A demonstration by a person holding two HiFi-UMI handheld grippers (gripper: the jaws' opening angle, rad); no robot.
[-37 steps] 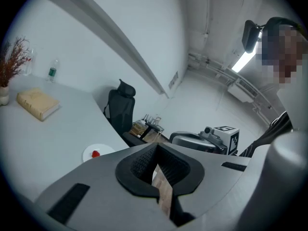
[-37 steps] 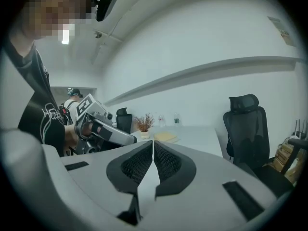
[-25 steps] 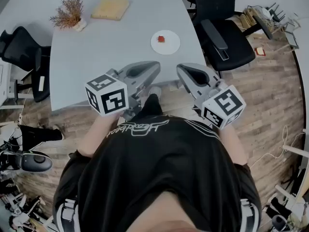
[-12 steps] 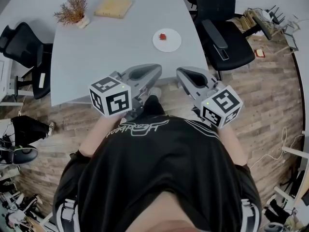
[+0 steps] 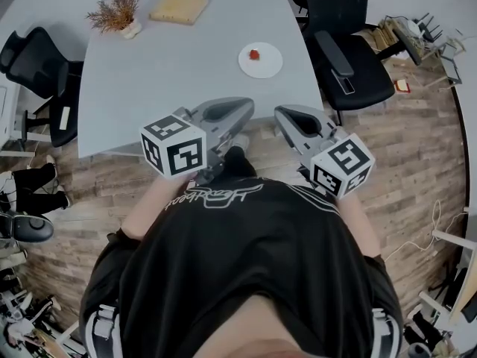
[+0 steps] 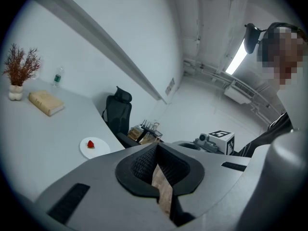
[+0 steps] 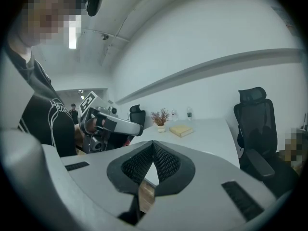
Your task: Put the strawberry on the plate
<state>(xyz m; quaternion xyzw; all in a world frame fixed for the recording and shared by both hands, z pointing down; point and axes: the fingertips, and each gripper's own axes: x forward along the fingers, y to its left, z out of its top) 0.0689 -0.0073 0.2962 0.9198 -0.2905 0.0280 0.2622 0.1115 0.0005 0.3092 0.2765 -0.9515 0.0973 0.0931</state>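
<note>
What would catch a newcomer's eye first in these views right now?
The red strawberry sitting on the white plate near the right edge of the grey table stands out most. Nearer, the left gripper and right gripper are held close to the person's body, well short of the plate, both with jaws together and empty. A dried plant and a tan block sit at the table's far end.
</note>
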